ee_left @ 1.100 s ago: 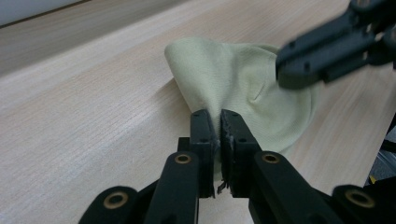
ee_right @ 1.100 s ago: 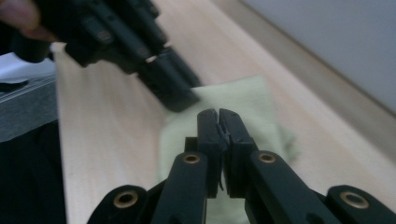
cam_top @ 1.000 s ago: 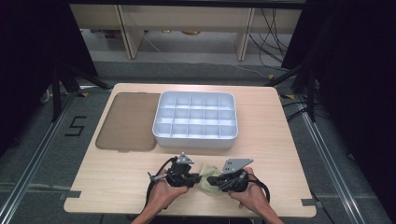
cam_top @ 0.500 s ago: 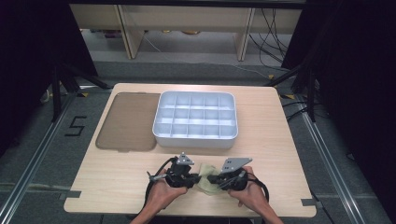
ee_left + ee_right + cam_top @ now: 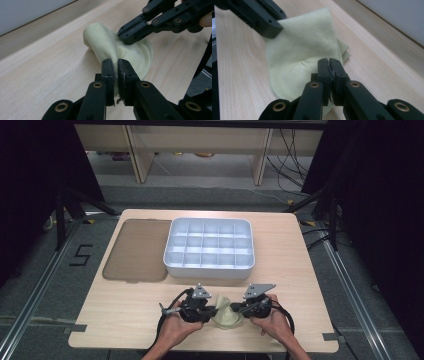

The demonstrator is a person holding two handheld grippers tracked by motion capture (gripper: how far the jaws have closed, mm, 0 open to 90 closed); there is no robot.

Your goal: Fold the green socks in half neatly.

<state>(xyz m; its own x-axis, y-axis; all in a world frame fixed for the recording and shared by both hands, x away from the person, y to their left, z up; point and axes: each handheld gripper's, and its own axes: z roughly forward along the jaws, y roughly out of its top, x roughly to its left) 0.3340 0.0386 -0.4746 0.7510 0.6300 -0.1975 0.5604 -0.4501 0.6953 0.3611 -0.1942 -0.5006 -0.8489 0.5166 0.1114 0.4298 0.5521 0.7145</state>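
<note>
A pale yellow cloth (image 5: 226, 314) lies bunched at the near edge of the wooden worktop (image 5: 295, 265), between the 2 hands. The left hand-held gripper (image 5: 214, 310) is clenched on the cloth's left side; in the left gripper view its jaws pinch a raised fold of the cloth (image 5: 110, 47), with only fabric between the pads. The right hand-held gripper (image 5: 234, 309) grasps the cloth's right side; in the right gripper view its jaws are pressed together on the fabric edge, and the cloth (image 5: 304, 42) rises ahead of them toward the other hand-held gripper. Part of the cloth is lifted off the wood while its lower edge rests on it. Farther back on the worktop stands a white tray (image 5: 210, 270) split into many compartments, and just to its left lies a flat brown lid (image 5: 135, 250).
</note>
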